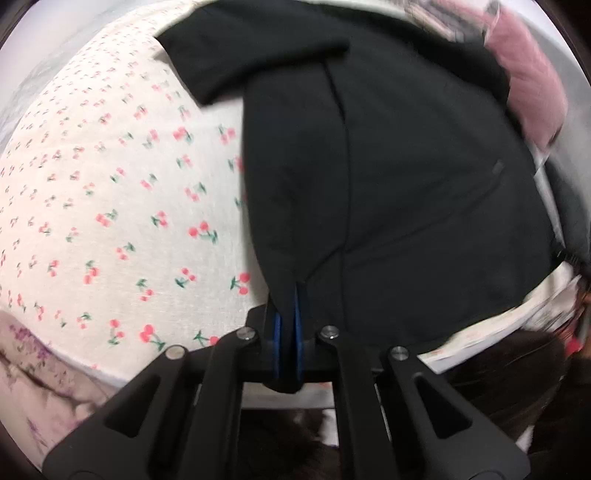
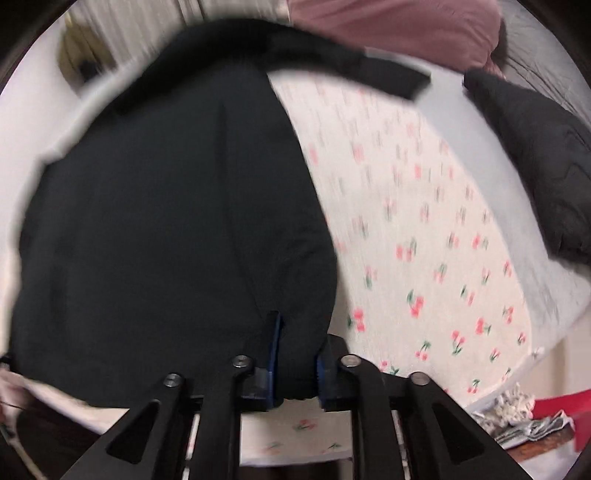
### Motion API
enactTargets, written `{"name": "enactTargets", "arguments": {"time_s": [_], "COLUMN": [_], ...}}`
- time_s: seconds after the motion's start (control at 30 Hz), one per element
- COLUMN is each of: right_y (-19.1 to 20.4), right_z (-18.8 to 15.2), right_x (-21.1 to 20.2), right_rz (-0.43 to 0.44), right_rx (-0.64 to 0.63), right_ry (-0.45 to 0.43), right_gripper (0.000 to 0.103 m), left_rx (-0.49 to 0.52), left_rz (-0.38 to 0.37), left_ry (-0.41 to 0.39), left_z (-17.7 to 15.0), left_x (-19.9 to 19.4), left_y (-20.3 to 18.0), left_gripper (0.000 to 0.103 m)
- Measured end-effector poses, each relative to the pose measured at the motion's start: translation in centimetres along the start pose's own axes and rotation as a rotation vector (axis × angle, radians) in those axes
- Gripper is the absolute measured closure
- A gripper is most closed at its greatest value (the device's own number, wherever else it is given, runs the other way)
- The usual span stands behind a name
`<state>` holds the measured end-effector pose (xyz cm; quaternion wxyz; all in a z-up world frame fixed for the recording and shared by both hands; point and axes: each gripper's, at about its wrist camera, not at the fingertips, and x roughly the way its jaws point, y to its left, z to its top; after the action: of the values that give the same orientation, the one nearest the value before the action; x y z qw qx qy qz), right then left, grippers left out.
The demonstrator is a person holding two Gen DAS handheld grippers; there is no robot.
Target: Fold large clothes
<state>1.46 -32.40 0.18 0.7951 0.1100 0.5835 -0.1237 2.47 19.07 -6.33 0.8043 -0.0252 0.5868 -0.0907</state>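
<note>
Left wrist view
Surface: cream sheet [image 1: 110,192] printed with small red cherries covers the bed and fills the left half of the picture.
Garment: black garment [image 1: 388,184] lies spread on the sheet, taking up the middle and right; one sleeve [image 1: 236,51] reaches out to the upper left across the print.
Seam: a dark line runs down the garment's middle toward the tool.
Left gripper: left gripper [image 1: 287,325] is clenched on the garment's near edge, its blue pads nearly together with a thin fold of black cloth pinched between them.
Background: pink fabric [image 1: 532,85] sits at the upper right beyond the garment; a floral cloth [image 1: 33,373] shows at the lower left, off the sheet's edge.

Right wrist view
Surface: the same cherry sheet [image 2: 424,236] shows on the right, streaked with motion blur.
Garment: the black garment [image 2: 166,221] fills the left and middle; its sleeve [image 2: 354,62] stretches to the upper right.
Right gripper: right gripper [image 2: 295,354] grasps a thicker bunch of the garment's near hem, cloth bulging between the two blue pads.
Other cloth: dark quilted item [image 2: 535,166] lies at the right edge, apart from the garment; pink fabric [image 2: 399,26] lies along the top.
Corner: crumpled patterned cloth [image 2: 517,410] and something red [image 2: 561,410] sit at the lower right, below the sheet's edge.
</note>
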Motion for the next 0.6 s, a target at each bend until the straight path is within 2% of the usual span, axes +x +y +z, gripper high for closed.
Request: {"name": "enactTargets", "arguments": {"time_s": [0.07, 0.13, 0.17, 0.2, 0.27, 0.3, 0.4, 0.5, 0.6], "right_y": [0.7, 0.9, 1.1, 1.2, 2.2, 3.1, 5.3, 7.3, 11.6], "right_z": [-0.3, 0.0, 0.4, 0.5, 1.2, 1.4, 3.4, 5.4, 6.9], "right_x": [0.8, -0.2, -1.1, -2.1, -4.0, -4.5, -6.7, -6.8, -6.3], "right_rz": [-0.052, -0.096, -0.120, -0.135, -0.154, -0.150, -0.076, -0.001, 0.073], "right_rx": [-0.010, -0.004, -0.003, -0.002, 0.004, 0.007, 0.000, -0.015, -0.031], "right_ry": [-0.014, -0.014, -0.025, -0.049, -0.127, -0.171, -0.250, -0.281, -0.290], "right_gripper": [0.072, 0.063, 0.056, 0.052, 0.029, 0.025, 0.023, 0.022, 0.022], "left_rx": [0.010, 0.029, 0.042, 0.049, 0.067, 0.080, 0.071, 0.071, 0.121], "left_rz": [0.024, 0.048, 0.073, 0.094, 0.136, 0.167, 0.212, 0.208, 0.236], "left_ry": [-0.023, -0.061, -0.087, -0.114, -0.205, -0.237, -0.256, -0.262, -0.271], "left_z": [0.0, 0.0, 0.3, 0.6, 1.3, 2.2, 4.7, 8.2, 10.8], "left_x": [-0.3, -1.2, -2.0, -2.6, -4.2, -4.8, -5.4, -4.8, -3.1], "left_y": [-0.3, -0.7, -0.9, -0.9, -1.1, -1.2, -0.8, -1.6, -2.5], "left_gripper": [0.087, 0.071, 0.044, 0.024, 0.021, 0.021, 0.021, 0.020, 0.020]}}
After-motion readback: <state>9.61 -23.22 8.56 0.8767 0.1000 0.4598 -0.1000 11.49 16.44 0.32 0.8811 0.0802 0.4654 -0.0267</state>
